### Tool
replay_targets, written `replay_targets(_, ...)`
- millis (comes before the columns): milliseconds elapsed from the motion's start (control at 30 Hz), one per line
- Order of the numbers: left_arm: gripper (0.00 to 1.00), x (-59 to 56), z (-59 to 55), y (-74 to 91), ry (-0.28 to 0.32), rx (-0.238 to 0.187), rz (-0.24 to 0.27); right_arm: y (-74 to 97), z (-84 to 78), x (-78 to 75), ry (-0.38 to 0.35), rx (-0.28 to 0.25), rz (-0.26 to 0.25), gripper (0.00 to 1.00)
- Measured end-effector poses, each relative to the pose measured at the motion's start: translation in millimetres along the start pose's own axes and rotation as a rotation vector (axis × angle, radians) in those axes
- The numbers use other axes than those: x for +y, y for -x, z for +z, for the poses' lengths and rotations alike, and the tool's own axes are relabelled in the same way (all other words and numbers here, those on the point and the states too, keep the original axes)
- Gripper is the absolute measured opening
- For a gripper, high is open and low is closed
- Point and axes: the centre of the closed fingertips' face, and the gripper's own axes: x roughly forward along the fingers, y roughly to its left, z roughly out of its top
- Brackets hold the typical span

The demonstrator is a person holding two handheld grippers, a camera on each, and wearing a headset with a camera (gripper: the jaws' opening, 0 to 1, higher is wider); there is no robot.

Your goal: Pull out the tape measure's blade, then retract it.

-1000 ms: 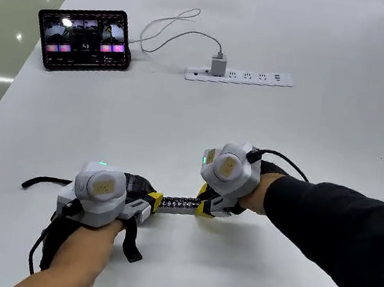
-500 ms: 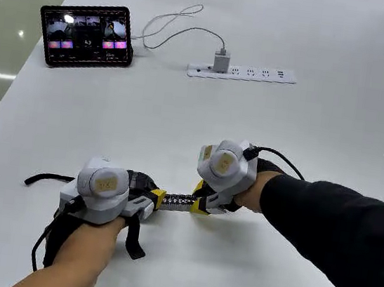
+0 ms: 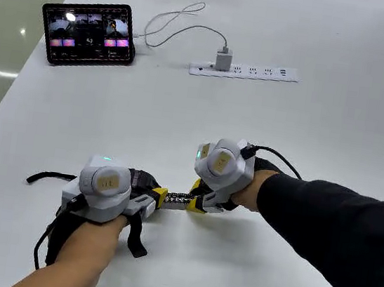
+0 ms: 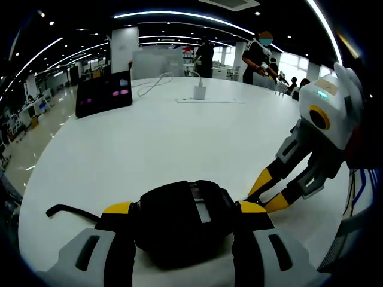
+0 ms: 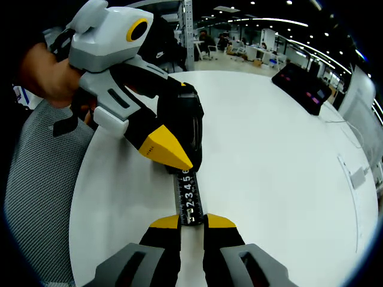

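Two tools share the tape measure (image 4: 182,230) at the tabletop's (image 3: 264,132) 7 o'clock: left tool (image 4: 185,209) clamps the case, right tool (image 5: 192,222) at its 3 o'clock pinches the barely-out blade (image 5: 188,194); likely early pull-out, needing a straight, level draw toward 3 o'clock

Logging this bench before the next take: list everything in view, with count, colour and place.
table: 1, white, under everything
tablet: 1, black, far left
power strip: 1, white, far centre
charger: 1, white, plugged into strip
cable: 1, white, charger toward tablet
strap: 1, black, beside left gripper
tape measure case: 1, black, in left gripper
blade: 1, dark, white digits, between the grippers
left gripper: 1, grey, yellow tips, shut on case
right gripper: 1, same colours, shut on blade
sleeve: 1, black, right arm
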Motion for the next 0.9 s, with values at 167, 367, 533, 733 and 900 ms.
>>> replay_targets(167, 0.61, -0.1, 0.3, -0.7, 0.002, 0.000, -0.002, -1.5, 2.8, 0.3, -0.001, -0.007, 0.002, 0.09)
replay_targets(367, 0.61, -0.4, 0.0, -0.3, 0.001, -0.001, -0.002, -2.8, 5.4, 0.9, -0.003, -0.012, 0.002, 0.09)
replay_targets(533, 0.61, -0.4, -0.4, -0.1, 0.002, 0.000, -0.004, -4.5, 7.7, 1.3, -0.003, -0.015, 0.002, 0.10)
replay_targets(733, 0.61, -0.6, -1.2, 0.3, 0.003, 0.003, -0.006, -6.0, 9.6, 1.9, 0.000, -0.017, 0.003, 0.10)
replay_targets(900, 0.61, -0.5, -1.7, 0.2, 0.005, 0.004, -0.005, -7.1, 11.1, 1.8, 0.012, -0.022, -0.004, 0.10)
